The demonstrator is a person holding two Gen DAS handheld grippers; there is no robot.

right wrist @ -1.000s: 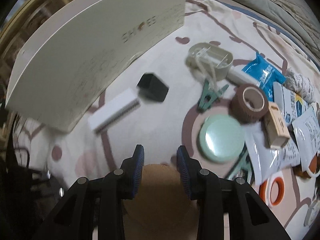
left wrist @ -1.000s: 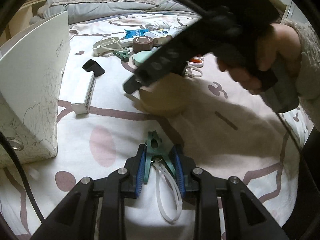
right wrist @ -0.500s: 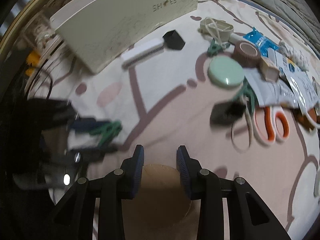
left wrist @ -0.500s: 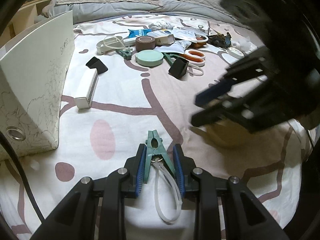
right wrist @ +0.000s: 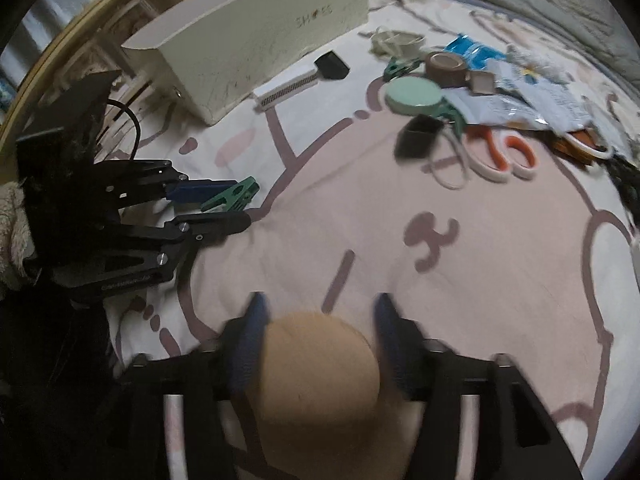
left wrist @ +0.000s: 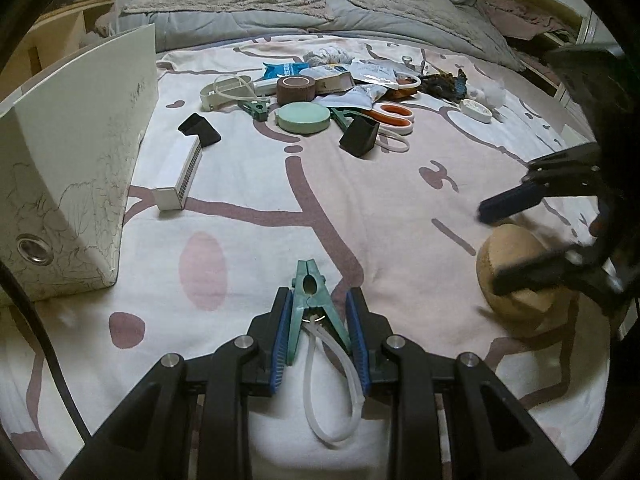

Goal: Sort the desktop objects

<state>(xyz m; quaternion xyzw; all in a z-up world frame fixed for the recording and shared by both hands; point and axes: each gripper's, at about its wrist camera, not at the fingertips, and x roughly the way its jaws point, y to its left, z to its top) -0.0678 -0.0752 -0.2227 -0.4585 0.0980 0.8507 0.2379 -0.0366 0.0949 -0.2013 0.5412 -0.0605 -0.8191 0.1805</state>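
Dim indoor light, fisheye-bent edges, dark vignette, motion blur in right view

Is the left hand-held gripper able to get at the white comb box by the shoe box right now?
Probably not yet: the left hand-held gripper is shut on the green clip, so it is occupied. The cloth between it and the white comb box looks bare.

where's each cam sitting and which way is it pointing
Left wrist: on the left tongs, looking along their fingers across the bedspread to the clutter; they pinch a green clip.
Right wrist: on the right tongs, facing the white box; they bracket a tan round object, grip unclear.
Shared: each sees the other tongs, plus scissors and the mint disc.
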